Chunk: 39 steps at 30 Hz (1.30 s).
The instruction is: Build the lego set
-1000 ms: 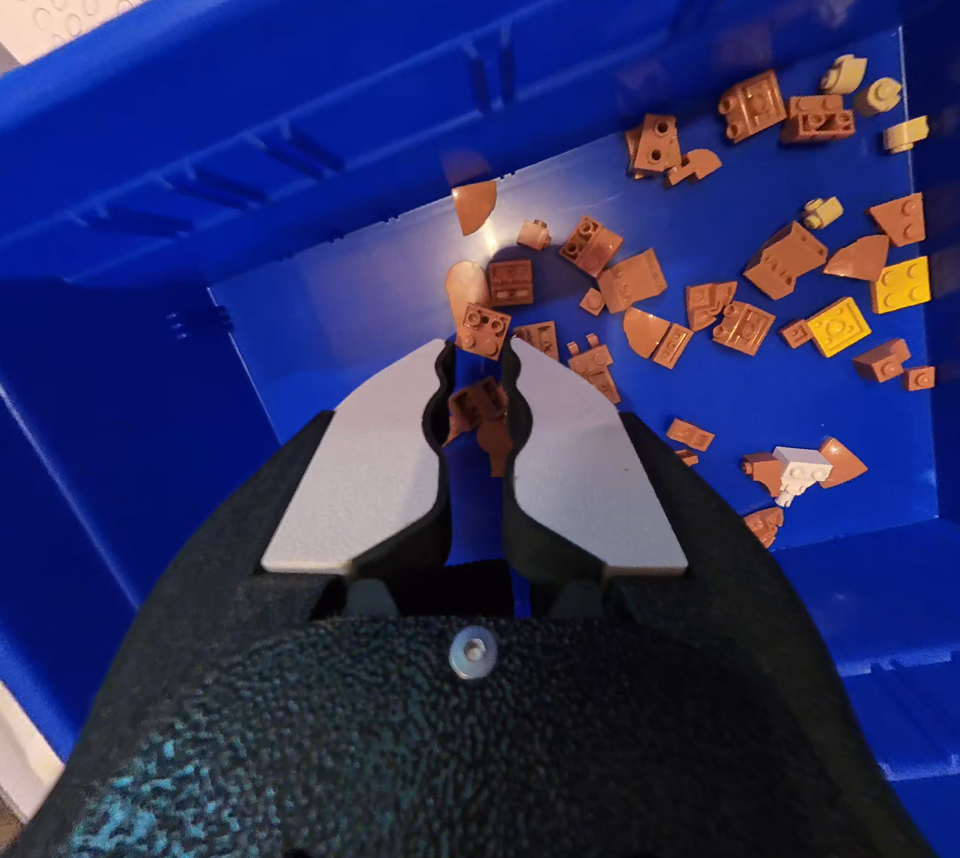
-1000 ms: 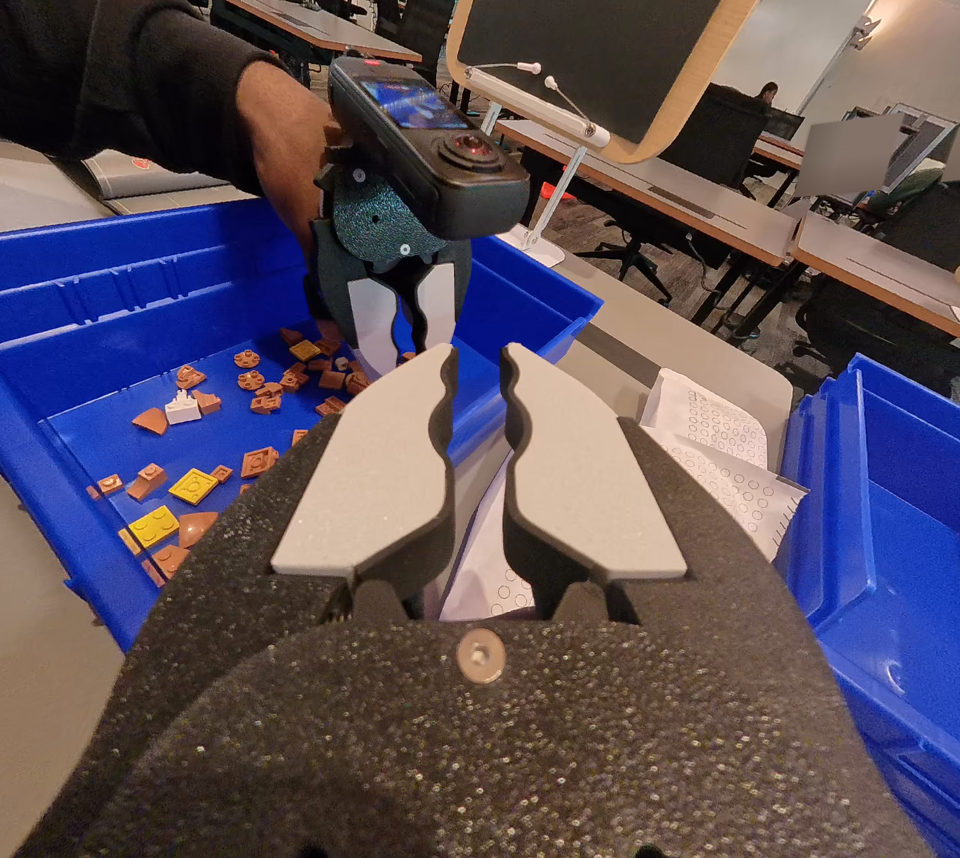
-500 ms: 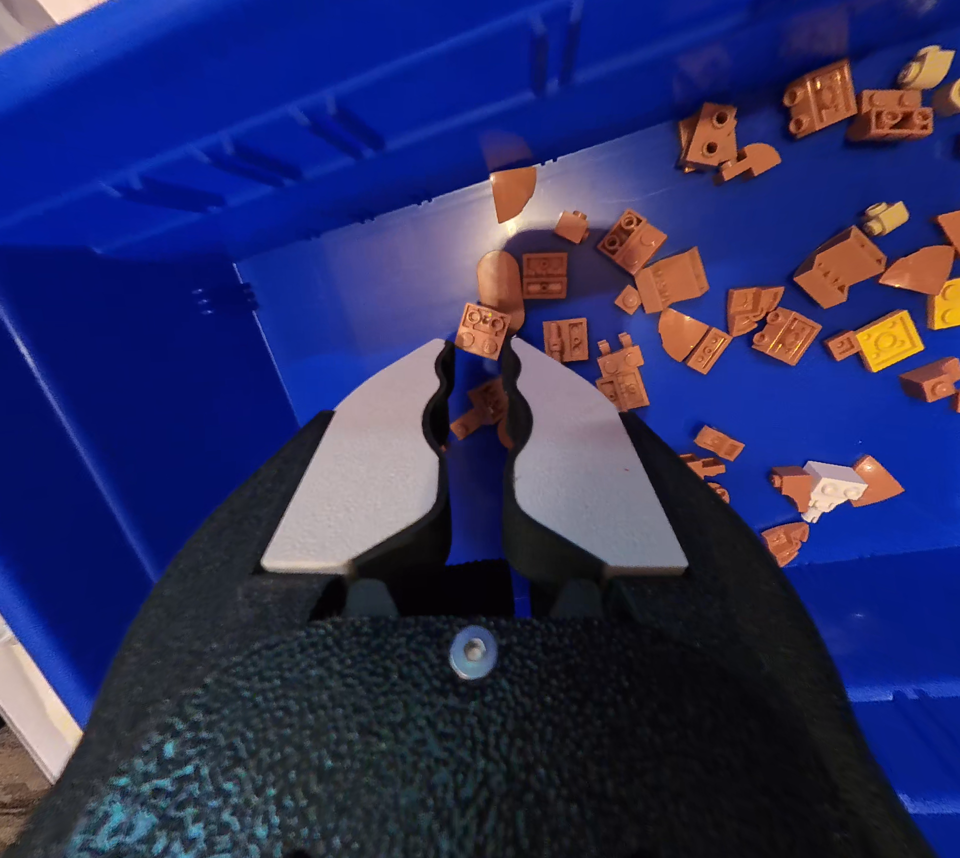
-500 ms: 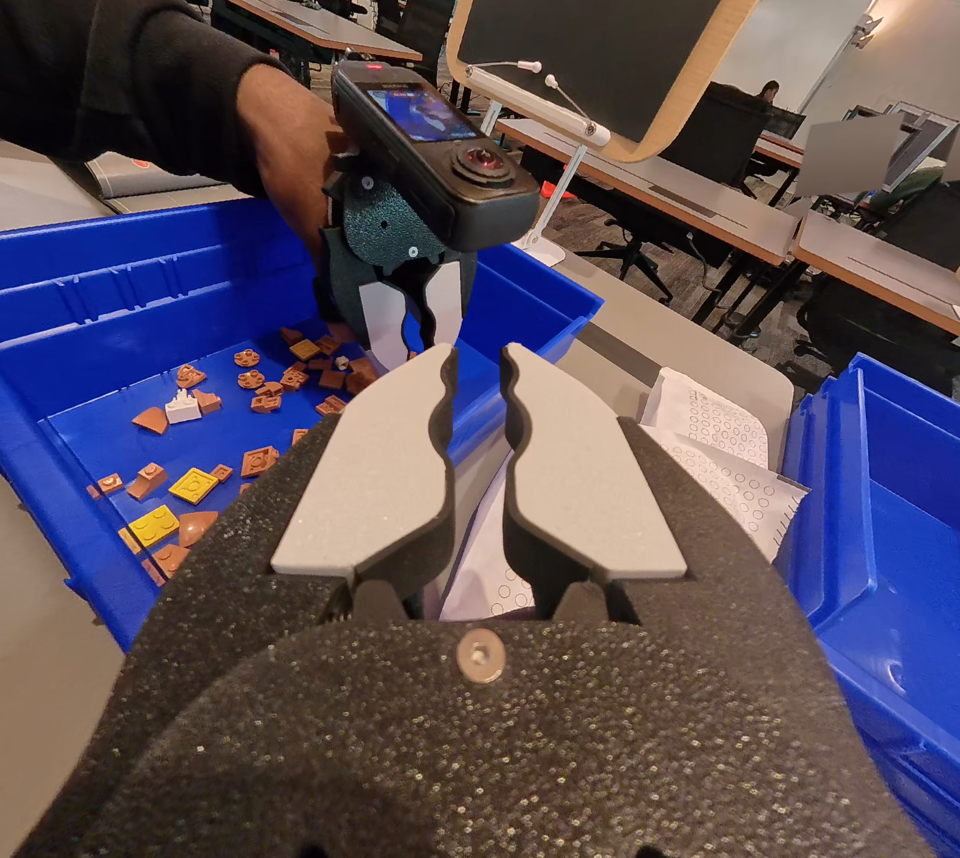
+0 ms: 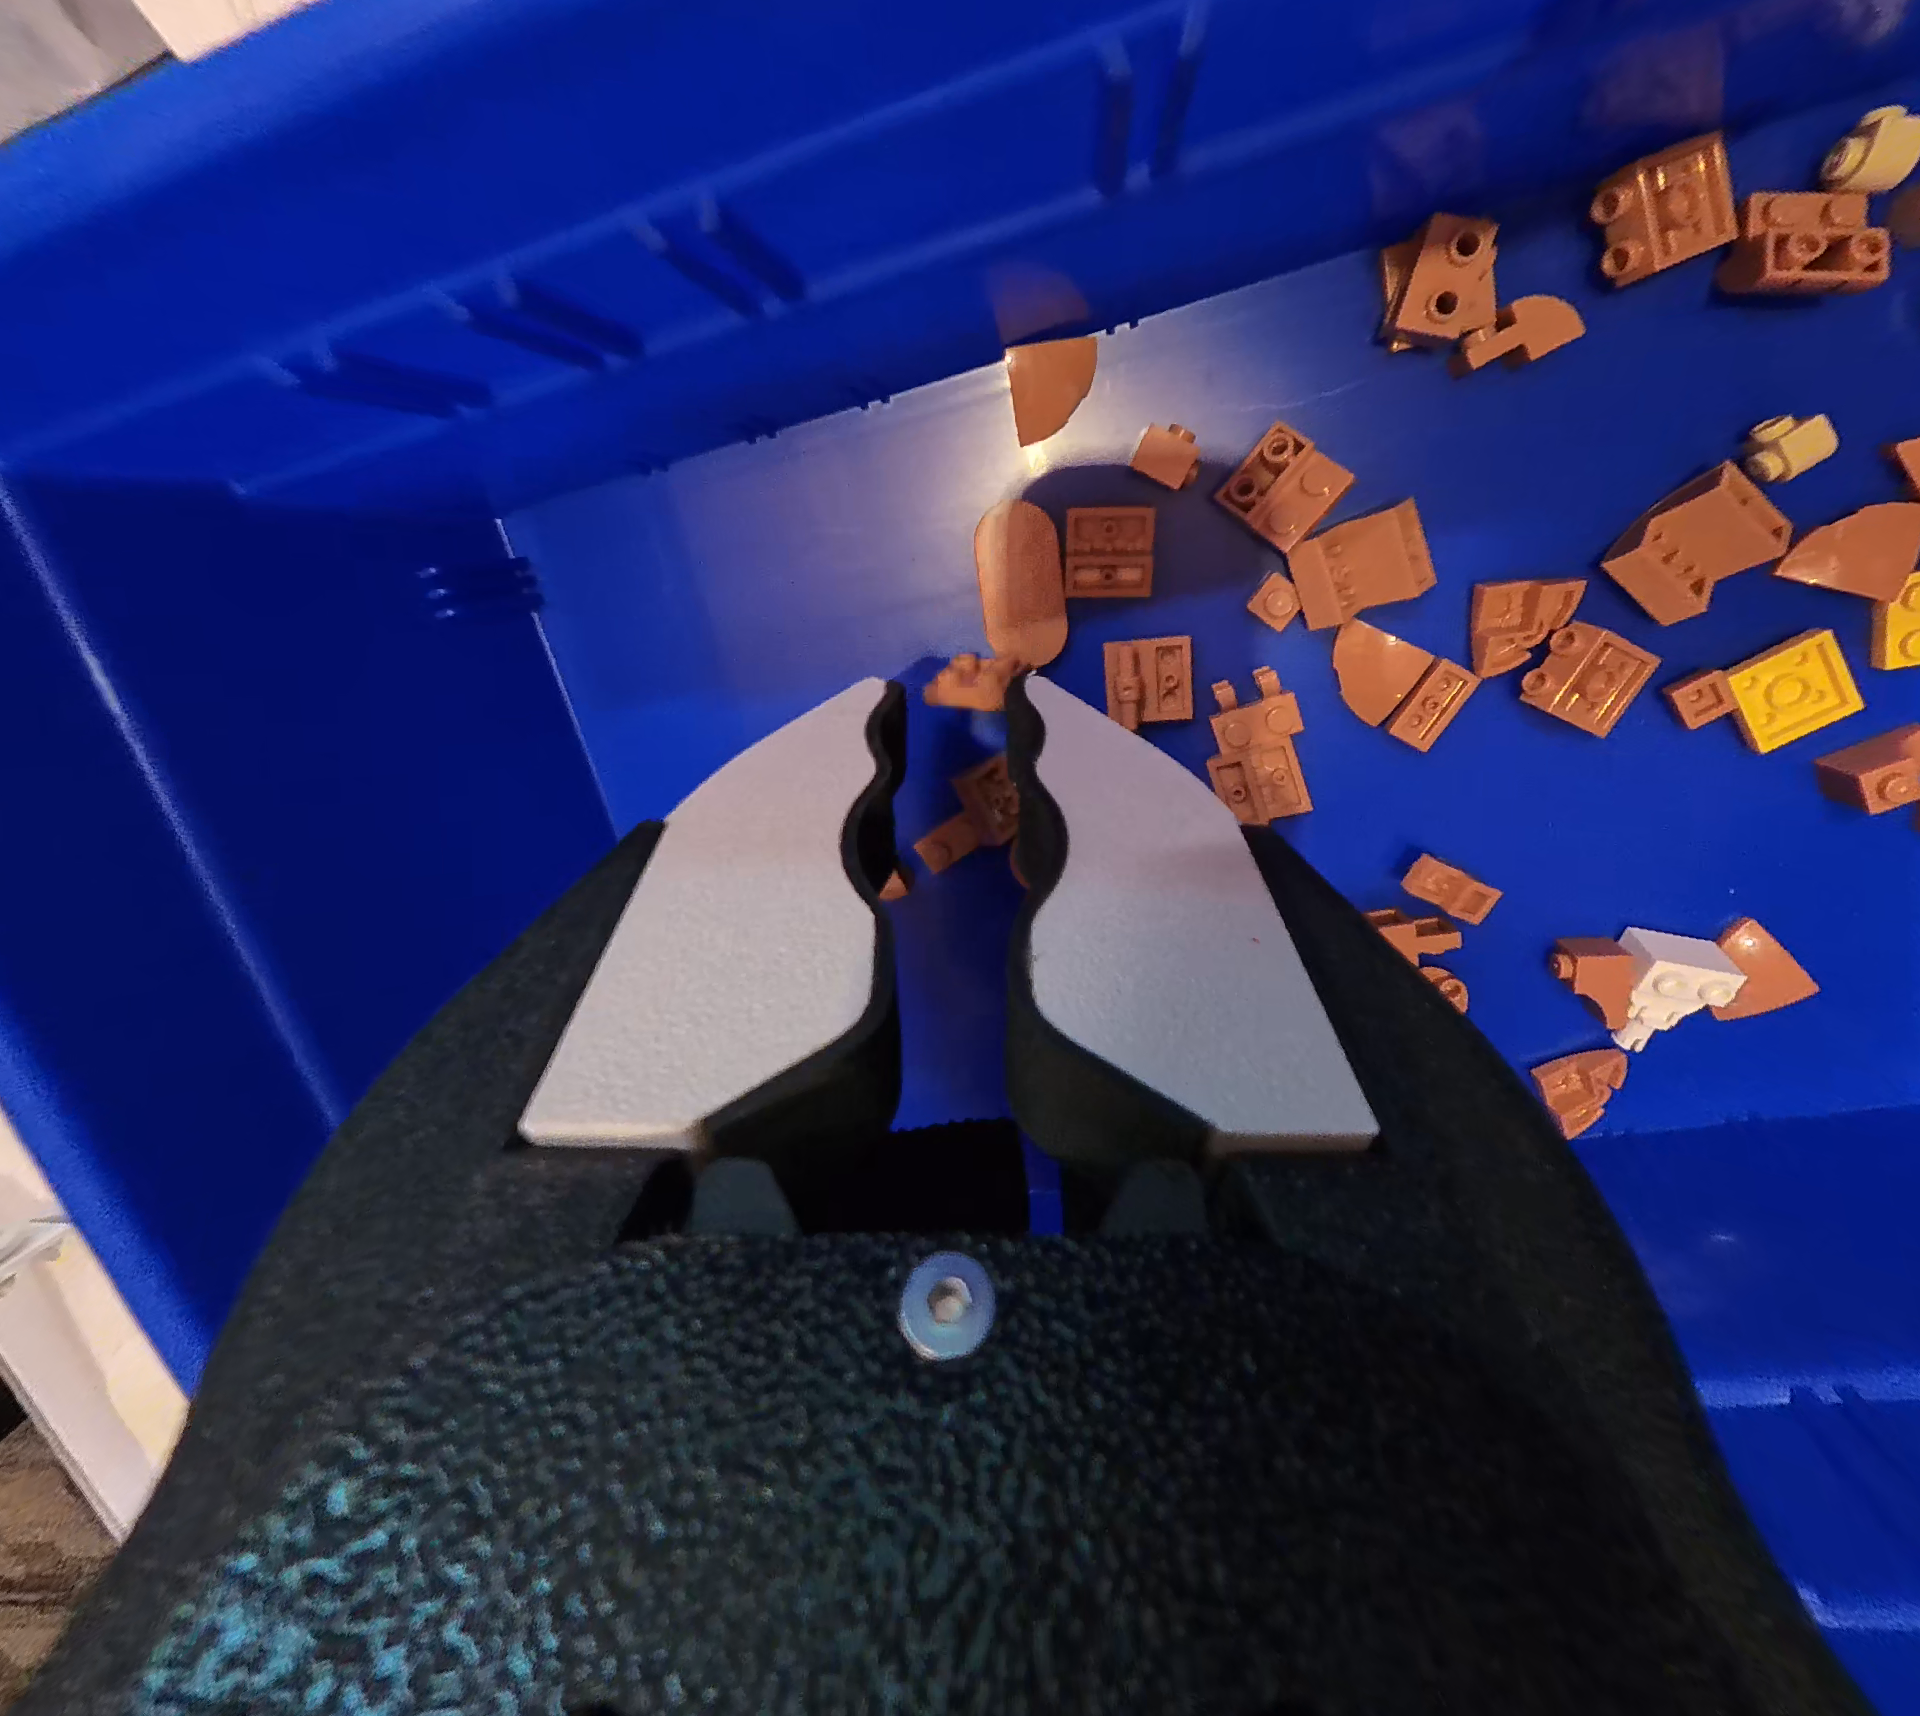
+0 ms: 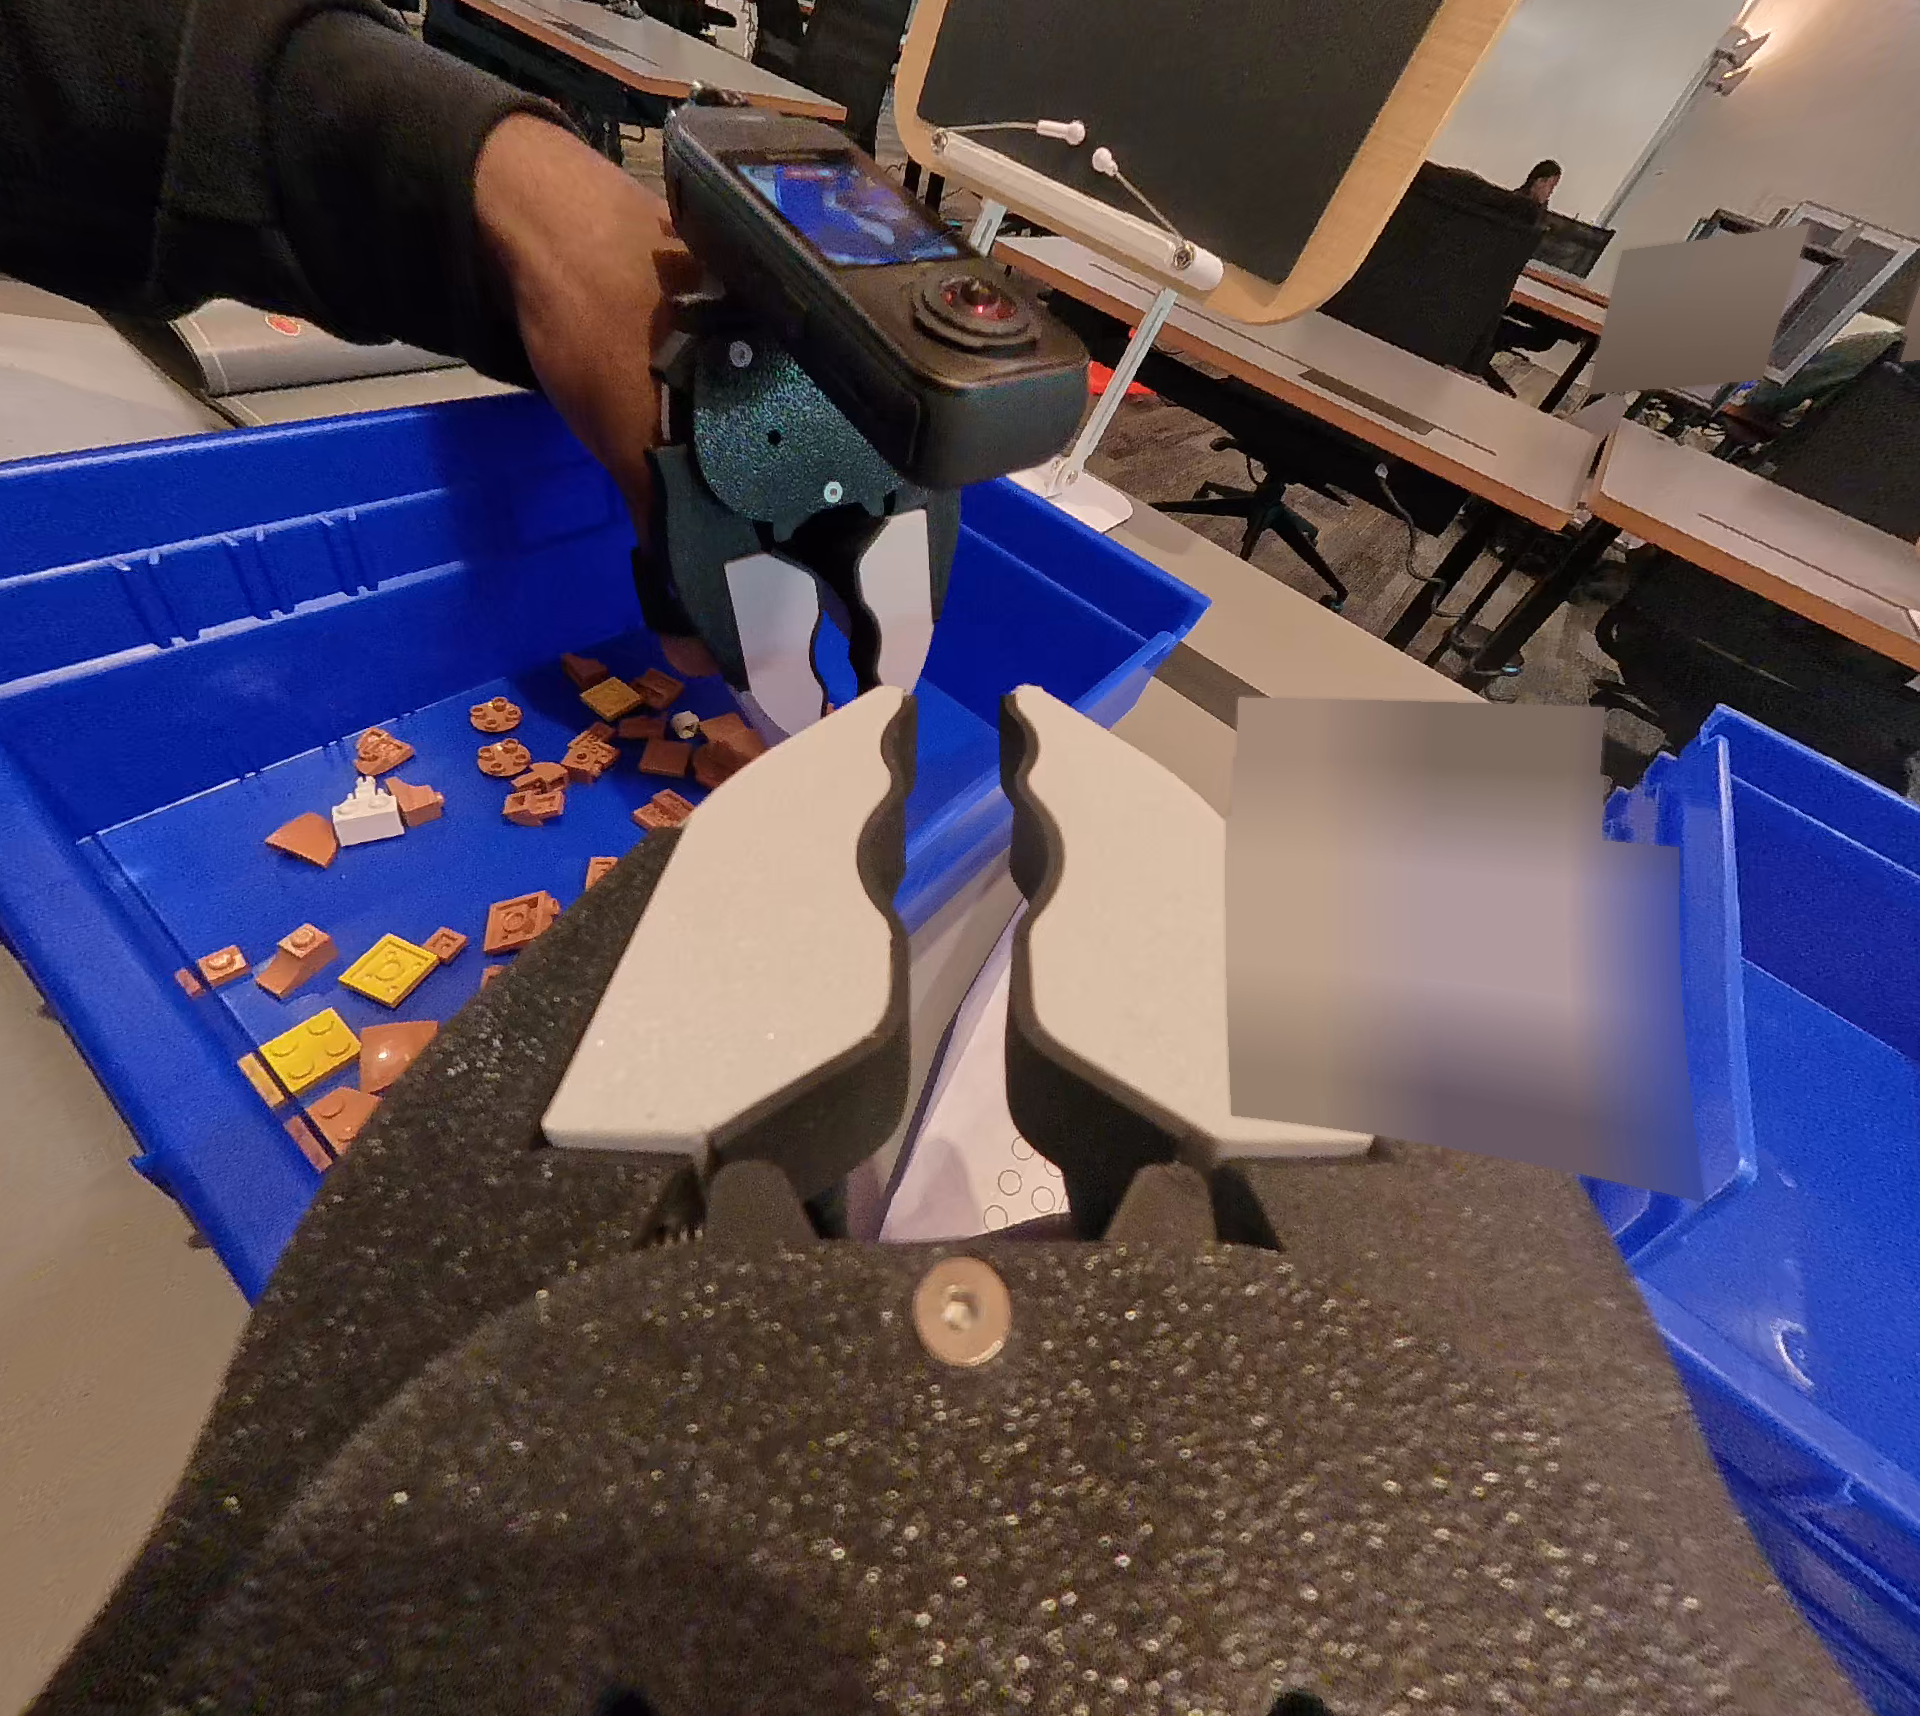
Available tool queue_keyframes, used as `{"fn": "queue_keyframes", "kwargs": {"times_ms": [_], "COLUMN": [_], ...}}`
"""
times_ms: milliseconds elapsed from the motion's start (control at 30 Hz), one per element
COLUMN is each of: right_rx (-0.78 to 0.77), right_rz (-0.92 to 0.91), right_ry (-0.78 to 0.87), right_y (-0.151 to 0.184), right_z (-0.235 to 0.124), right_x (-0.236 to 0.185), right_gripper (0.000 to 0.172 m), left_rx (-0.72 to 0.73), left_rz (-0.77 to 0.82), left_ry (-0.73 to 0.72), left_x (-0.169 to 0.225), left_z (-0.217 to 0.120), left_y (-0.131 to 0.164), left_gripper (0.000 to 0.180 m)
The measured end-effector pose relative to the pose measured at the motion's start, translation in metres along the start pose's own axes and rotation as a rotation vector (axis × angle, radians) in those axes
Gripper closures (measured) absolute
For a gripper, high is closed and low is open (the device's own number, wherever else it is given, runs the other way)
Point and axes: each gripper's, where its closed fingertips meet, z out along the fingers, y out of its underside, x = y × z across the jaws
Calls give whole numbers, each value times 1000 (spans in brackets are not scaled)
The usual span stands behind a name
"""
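L gripper (image 5: 954, 690): jaws narrow, inside the blue bin (image 5: 727, 160), low over its floor. A small brown brick (image 5: 966, 687) sits right at the tips, blurred. It's against the R-hand fingertip (image 5: 1039, 716), but I see blue between it and the other tip, so I don't read it as clamped. Two more brown bits (image 5: 987, 804) lie on the floor under the slot. Just past the tips is a rounded brown tile (image 5: 1020, 586). The rest of the brown bricks spread off to the right, w/ a yellow plate (image 5: 1792, 690) and a white brick (image 5: 1678, 980) among them.

R gripper (image 6: 956, 710): jaws narrow too, nothing between them, held above the bin's near corner. White paper (image 6: 977, 1136) shows through the slot. A second blue bin (image 6: 1818, 991) is to its right.
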Motion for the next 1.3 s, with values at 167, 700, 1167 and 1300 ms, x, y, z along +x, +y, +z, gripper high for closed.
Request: {"fn": "queue_keyframes", "kwargs": {"times_ms": [167,700,1167,1300], "right_rx": [1,-1,0,-1], "right_rz": [-1,1,1,1], "right_ry": [0,-1,-4,-5], "right_y": [0,0,0,0], "right_z": [0,0,0,0], "right_x": [0,0,-1,-2], "right_gripper": [157,157,157,157], "left_rx": [24,11,-2,-4], "left_rz": [-8,-30,-21,-10], "left_ry": [-34,-57,-38,-25], "left_x": [-8,-13,-8,-4], "left_z": [-13,-38,-34,-33], "left_y": [-2,18,20,20], "left_gripper": [158,159,159,159]}}
